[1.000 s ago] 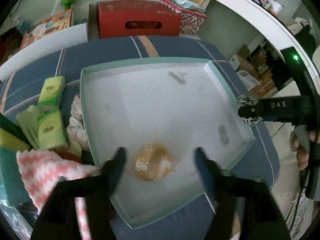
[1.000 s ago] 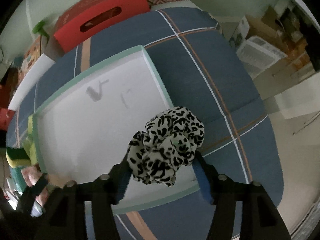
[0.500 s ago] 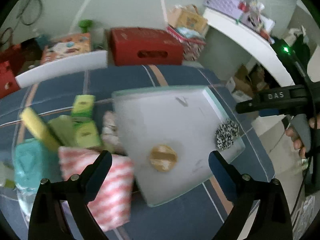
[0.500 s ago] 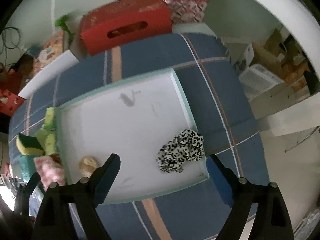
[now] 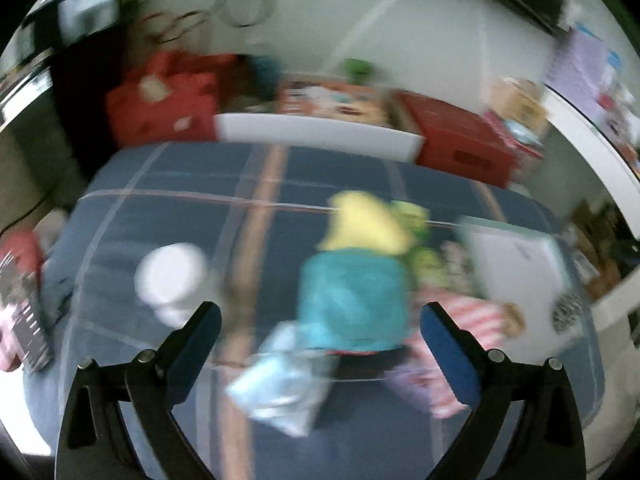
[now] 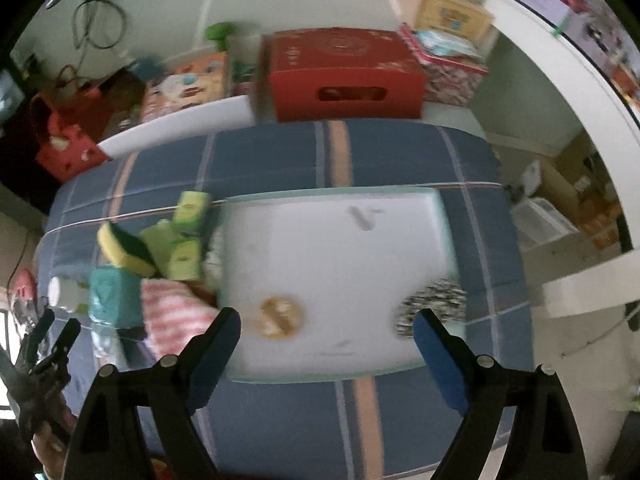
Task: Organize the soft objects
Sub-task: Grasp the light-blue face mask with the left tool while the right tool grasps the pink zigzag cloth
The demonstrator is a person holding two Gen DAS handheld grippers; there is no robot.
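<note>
Tongs on both the left gripper [image 5: 320, 330] and right gripper [image 6: 326, 326] have just spread wide and empty, so we drop squarely over the teal pack [image 5: 352, 300] before squeezing.

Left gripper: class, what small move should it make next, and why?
Probably lower the open left gripper onto the teal block lying between its fingers. The tray already holds the leopard scrunchie and tan puff, while the pile beside it remains unsorted.
</note>
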